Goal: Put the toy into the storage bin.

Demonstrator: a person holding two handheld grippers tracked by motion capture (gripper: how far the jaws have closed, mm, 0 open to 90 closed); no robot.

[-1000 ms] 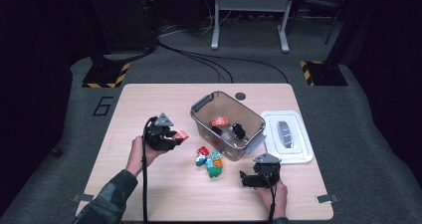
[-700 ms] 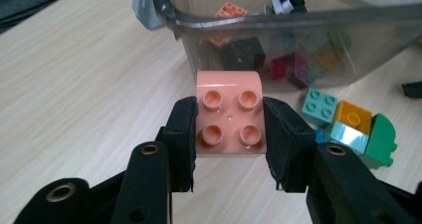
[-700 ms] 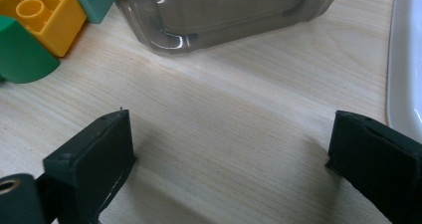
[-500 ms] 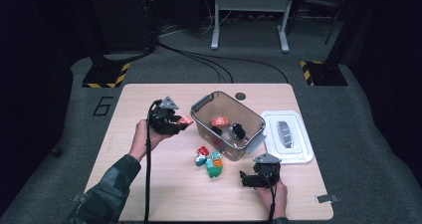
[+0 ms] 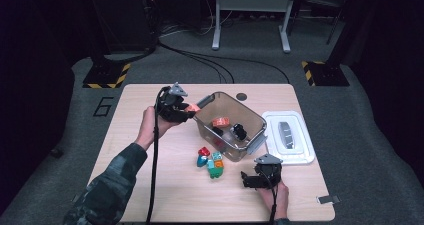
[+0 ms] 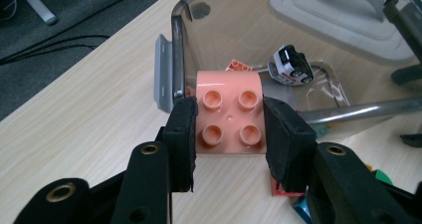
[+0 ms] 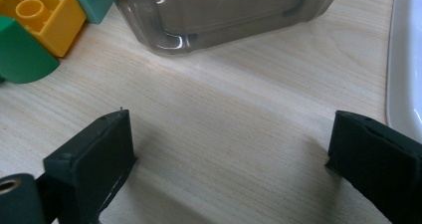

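We clamp the left gripper (image 6: 229,122) on the pink brick (image 6: 229,113) just beside the clear bin (image 5: 230,125). Right gripper (image 7: 229,159) jaws stand apart near it. No legible writing.

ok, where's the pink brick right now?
In the left tool, clamped between its pads: the pink brick is at the near-left rim of the clear bin, high view's left.

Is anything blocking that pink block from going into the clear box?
Nothing visible blocks it. The left gripper holds the pink block just outside the clear box, beside its grey handle. The box is open on top; its white lid lies apart on the table. Only the box's near wall must be cleared.
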